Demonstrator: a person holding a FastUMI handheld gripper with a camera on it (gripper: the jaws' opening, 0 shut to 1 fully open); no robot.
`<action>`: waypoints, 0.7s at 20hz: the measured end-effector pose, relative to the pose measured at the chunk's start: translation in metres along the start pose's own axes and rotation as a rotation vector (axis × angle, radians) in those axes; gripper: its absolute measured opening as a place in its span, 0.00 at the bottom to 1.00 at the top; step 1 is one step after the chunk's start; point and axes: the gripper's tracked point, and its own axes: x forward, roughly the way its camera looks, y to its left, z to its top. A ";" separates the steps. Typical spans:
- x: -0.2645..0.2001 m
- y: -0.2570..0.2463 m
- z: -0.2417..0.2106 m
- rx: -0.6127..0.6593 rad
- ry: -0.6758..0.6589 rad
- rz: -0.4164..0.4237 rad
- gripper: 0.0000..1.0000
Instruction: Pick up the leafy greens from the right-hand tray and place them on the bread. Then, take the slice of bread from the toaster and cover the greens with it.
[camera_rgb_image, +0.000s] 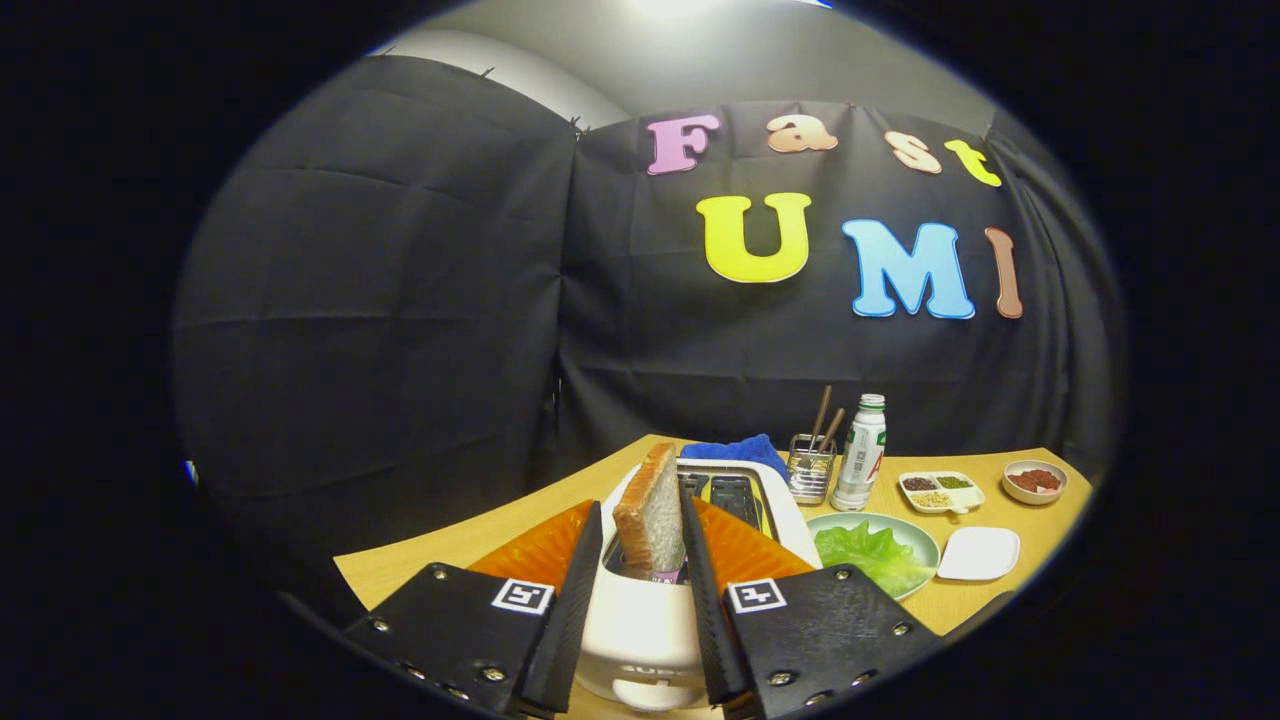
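Gripper (640, 545) spread apart, straddling the bread slice (650, 520) standing upright in the white toaster (640, 620); right finger (700, 580) seemingly against the slice, left finger short of it. Leafy greens (868, 553) on a green plate (925, 545) to the right. Farther off: bottle (862, 452), utensil holder (809, 468), blue cloth (735, 450). Wooden table (1010, 600).

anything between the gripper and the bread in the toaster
Nothing visible. The bread slice stands upright in the toaster slot, right between the open gripper fingers, with a gap on the left side and the right finger close against it. No other object sits between them.
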 end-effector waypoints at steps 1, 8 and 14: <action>0.003 -0.003 -0.001 -0.005 0.008 -0.018 0.49; 0.014 -0.002 -0.005 -0.025 0.033 -0.035 0.18; 0.012 -0.008 -0.003 -0.029 0.029 0.001 0.07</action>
